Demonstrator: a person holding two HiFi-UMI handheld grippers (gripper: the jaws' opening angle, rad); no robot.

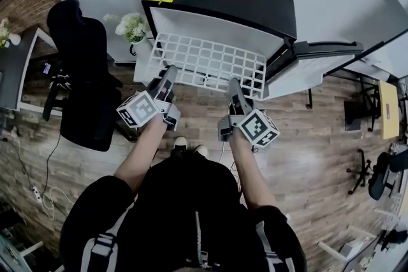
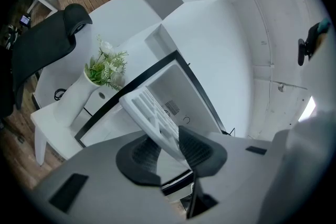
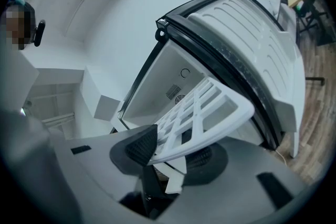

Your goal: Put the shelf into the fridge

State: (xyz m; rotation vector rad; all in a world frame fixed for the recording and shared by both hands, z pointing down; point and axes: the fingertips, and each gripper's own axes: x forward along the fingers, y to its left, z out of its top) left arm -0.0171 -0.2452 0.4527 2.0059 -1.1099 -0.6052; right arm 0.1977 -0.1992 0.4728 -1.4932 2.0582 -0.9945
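I have the left tongs [image 2: 169,148] and the right tongs [image 3: 173,152] each clamped on the near edge of the white lattice shelf [image 1: 207,64]. It hangs roughly level in front of the open fridge [image 1: 255,6], its far edge at the cavity mouth. Risks, in my judgement: an uneven push from either hand would skew the shelf, and a far corner could jam against a side wall or catch the open door [image 1: 319,67]. With only the near edge gripped, the far edge may sag. The long axis runs side to side across the opening, and the far edge points into the fridge.
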